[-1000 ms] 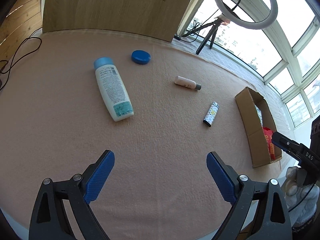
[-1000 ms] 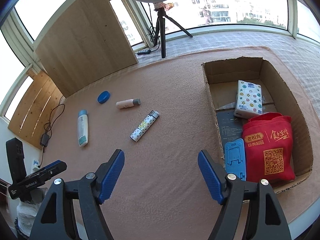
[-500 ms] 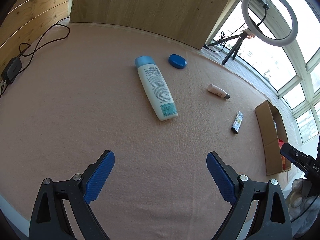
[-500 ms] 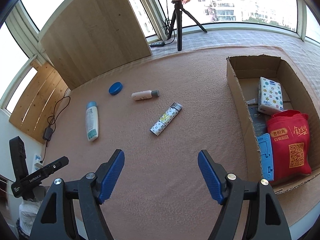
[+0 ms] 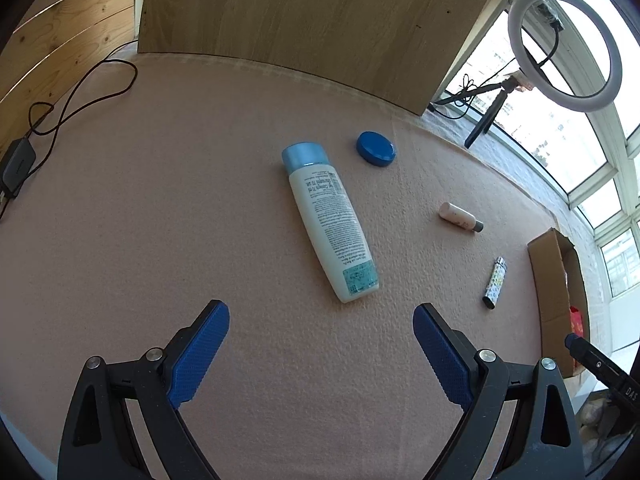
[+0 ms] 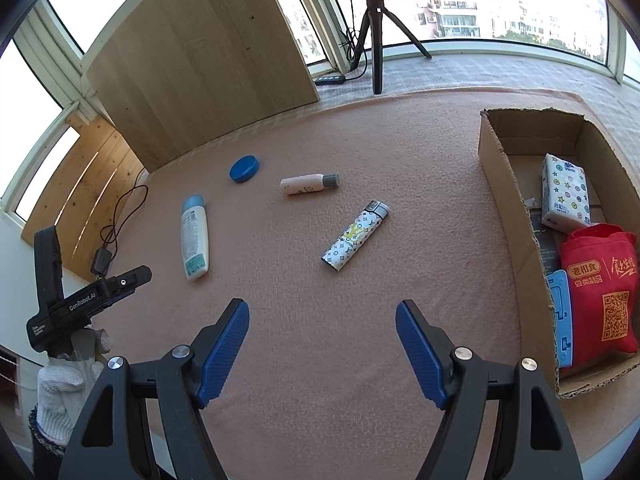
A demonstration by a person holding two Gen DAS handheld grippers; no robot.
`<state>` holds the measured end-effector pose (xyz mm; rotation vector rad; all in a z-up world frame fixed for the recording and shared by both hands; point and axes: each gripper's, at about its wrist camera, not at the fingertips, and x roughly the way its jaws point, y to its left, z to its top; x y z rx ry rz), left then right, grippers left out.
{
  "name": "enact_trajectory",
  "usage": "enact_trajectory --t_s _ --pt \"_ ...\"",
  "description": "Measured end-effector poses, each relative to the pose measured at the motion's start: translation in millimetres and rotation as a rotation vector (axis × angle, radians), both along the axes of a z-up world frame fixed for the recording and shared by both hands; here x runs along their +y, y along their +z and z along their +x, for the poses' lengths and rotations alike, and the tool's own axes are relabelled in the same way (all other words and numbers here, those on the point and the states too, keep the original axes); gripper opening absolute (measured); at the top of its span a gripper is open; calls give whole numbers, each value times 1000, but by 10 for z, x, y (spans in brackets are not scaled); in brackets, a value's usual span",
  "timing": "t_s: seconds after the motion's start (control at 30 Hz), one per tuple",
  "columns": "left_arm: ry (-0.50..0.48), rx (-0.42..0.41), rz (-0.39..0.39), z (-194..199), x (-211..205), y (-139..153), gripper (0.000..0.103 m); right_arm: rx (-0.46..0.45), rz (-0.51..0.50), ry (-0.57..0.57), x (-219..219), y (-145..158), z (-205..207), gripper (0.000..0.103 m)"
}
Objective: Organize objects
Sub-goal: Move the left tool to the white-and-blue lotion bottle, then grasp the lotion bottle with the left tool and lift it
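Both the left gripper (image 5: 321,346) and the right gripper (image 6: 322,346) have black frames with silver screws and ribbed blue pads (image 6: 222,354). A white knit glove (image 6: 66,390) covers the hand beneath the handle lettered "GenRoboLAI".

Cardboard box (image 5: 554,280) contents mostly hidden behind its wall.

On the mat (image 6: 320,340), bottle (image 6: 194,237), cap (image 6: 244,168), tube (image 6: 309,184) and lighter (image 6: 355,236) lie left of the box (image 6: 504,184).

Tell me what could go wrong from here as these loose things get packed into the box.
The white bottle and small tube lie on their sides and might roll when nudged. The cardboard box already holds a red bag and tissue pack, so space looks tight. Both grippers are open, holding nothing.
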<state>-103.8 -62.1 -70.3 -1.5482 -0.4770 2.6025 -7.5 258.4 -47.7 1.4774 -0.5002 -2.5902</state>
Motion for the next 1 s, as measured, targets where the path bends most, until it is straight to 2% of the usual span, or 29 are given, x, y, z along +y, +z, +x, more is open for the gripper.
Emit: enact_trajectory --t_s 0.17,0.33,0.47,0.6,0.77,1.0 --pt "55 29 -26 -434 -100 109 95 -8 -1 -14 49 -13 34 72" --pt "79 14 -32 -850 -115 68 95 -8 -5 -46 149 3 101 72" --pt "104 20 -66 -1112 -144 42 95 -16 0 -73 237 -13 184 72" --pt "128 13 -54 -1341 -214 -8 93 -34 2 -105 359 -48 256 72" --pt "139 -10 -59 -1611 -284 -113 76 -41 8 -137 480 -49 332 72" --pt "62 -58 -56 -1731 -111 -341 64 -48 8 -166 575 -49 385 72"
